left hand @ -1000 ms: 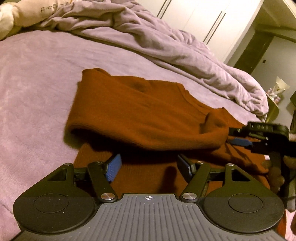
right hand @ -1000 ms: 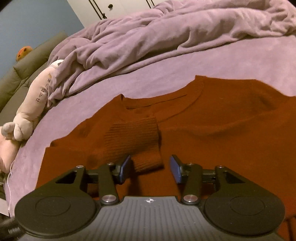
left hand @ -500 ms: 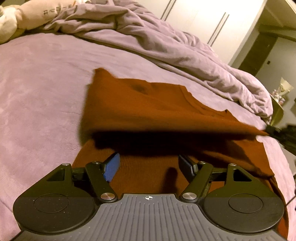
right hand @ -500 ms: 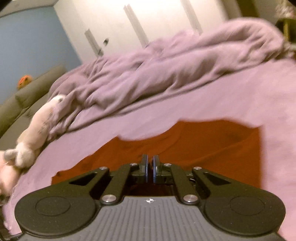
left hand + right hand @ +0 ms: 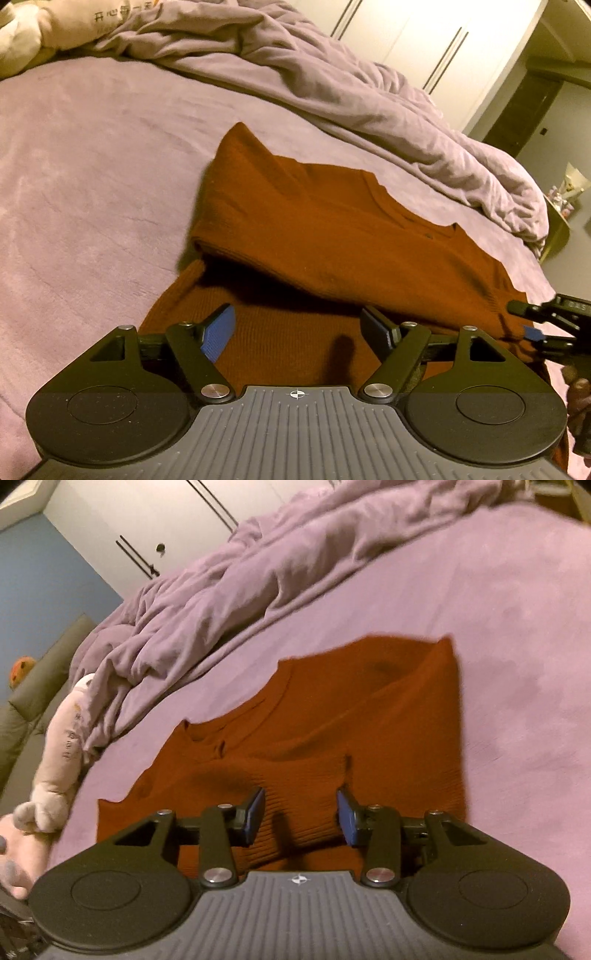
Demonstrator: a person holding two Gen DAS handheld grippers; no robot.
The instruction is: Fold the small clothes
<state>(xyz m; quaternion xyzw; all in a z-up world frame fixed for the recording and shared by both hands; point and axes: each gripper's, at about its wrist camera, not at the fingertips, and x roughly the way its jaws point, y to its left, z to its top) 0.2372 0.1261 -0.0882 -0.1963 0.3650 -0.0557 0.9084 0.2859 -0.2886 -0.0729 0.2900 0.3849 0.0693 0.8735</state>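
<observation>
A bed (image 5: pixel 92 192) carries everything here, its top covered in a smooth lilac sheet. Directly on it lies a rust-brown knit sweater (image 5: pixel 332 240), folded over on itself so one layer rests across another (the neckline faces the far side). Behind the sweater, a crumpled lilac duvet (image 5: pixel 332 81) is heaped along the far edge of the bed. A pale plush toy (image 5: pixel 59 760) lies at the duvet's end, apparently resting on the sheet, though the blur there leaves this uncertain.
</observation>
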